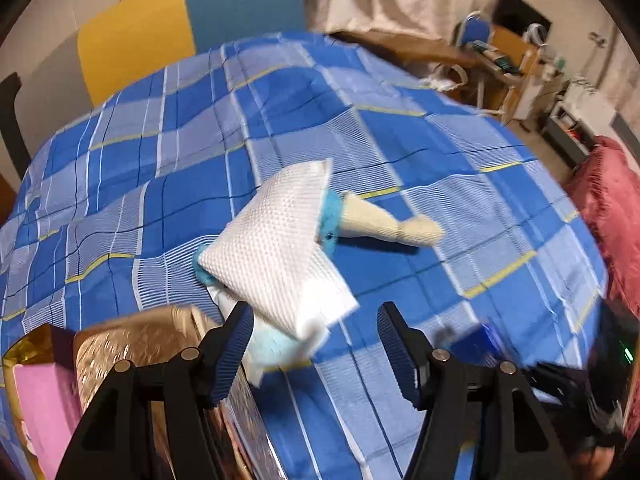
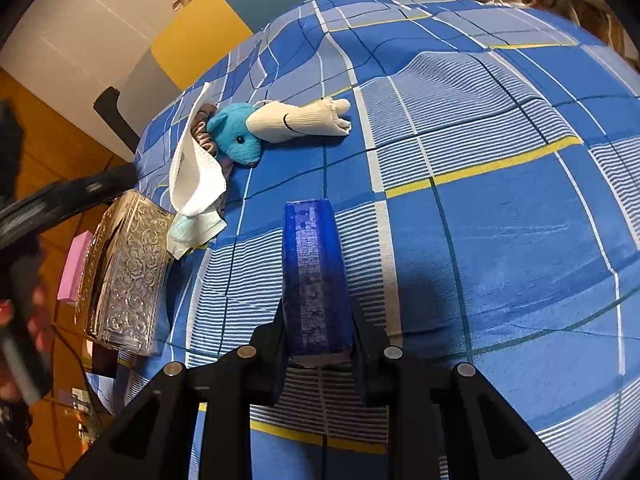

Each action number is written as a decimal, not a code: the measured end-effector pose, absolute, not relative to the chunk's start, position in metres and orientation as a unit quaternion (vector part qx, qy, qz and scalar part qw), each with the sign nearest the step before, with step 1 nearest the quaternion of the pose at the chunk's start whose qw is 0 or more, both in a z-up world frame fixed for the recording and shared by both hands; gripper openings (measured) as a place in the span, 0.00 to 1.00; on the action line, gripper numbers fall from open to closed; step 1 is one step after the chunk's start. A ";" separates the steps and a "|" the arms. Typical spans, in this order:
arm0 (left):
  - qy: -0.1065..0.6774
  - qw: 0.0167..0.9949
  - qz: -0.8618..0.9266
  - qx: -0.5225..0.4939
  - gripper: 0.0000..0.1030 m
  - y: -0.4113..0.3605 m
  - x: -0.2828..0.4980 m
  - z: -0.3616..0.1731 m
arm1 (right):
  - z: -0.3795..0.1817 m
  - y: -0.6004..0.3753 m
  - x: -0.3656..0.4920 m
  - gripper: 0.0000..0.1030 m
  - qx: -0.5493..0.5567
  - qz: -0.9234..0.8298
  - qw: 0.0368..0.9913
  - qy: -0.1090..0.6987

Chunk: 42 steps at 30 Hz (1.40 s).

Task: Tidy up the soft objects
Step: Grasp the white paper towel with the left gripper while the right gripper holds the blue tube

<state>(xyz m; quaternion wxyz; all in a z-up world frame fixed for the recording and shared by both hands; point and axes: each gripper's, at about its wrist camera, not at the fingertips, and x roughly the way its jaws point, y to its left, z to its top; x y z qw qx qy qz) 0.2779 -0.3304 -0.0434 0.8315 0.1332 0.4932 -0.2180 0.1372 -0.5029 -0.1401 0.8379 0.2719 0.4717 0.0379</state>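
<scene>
Soft things lie in a small heap on a bed covered with a blue plaid sheet point(image 2: 500, 220). Take the silver embossed box point(image 2: 128, 276) at the bed's edge as the landmark. Just beyond the box a white waffle-weave cloth point(image 1: 276, 248) is draped over the heap, with a pale blue folded cloth point(image 2: 196, 230) poking out from under it on the side nearest the box. Farther from the box, touching the white cloth, a turquoise plush toy point(image 2: 236, 138) lies on its side, and a cream knitted sock point(image 2: 308, 120) stretches away from its head. A bit of ruffled grey fabric shows between the white cloth and the plush. On the box's far side from the bed a pink block point(image 2: 74, 268) leans against it.

The left tongs point(image 1: 316, 344) hang released above the sheet beside the box, wide apart with nothing between them, the white cloth's lower corner just ahead of the left finger. The right tongs point(image 2: 316, 276) are clenched on a dark blue flat object point(image 2: 312, 256), held upright over the sheet, well apart from the box and the heap.
</scene>
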 end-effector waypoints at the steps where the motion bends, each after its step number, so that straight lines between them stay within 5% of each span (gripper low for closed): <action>1: 0.494 0.833 -0.206 0.138 0.63 -0.333 0.285 -0.047 | -0.140 -0.502 0.137 0.26 0.272 0.038 0.838 0.472; 8: 0.512 0.823 -0.161 0.188 0.63 -0.352 0.313 -0.077 | -0.140 -0.502 0.140 0.26 0.273 0.038 0.834 0.479; 9: 0.514 0.820 -0.157 0.194 0.59 -0.354 0.315 -0.081 | -0.140 -0.503 0.141 0.26 0.278 0.038 0.832 0.479; 12: 0.521 0.815 -0.141 0.212 0.26 -0.356 0.318 -0.090 | -0.142 -0.506 0.141 0.26 0.288 0.041 0.828 0.480; 16: 0.538 0.808 -0.148 0.189 0.06 -0.350 0.318 -0.095 | -0.142 -0.507 0.142 0.26 0.292 0.042 0.826 0.480; 42: 0.465 0.841 -0.277 0.004 0.02 -0.281 0.245 0.005 | -0.145 -0.504 0.139 0.26 0.289 0.038 0.828 0.479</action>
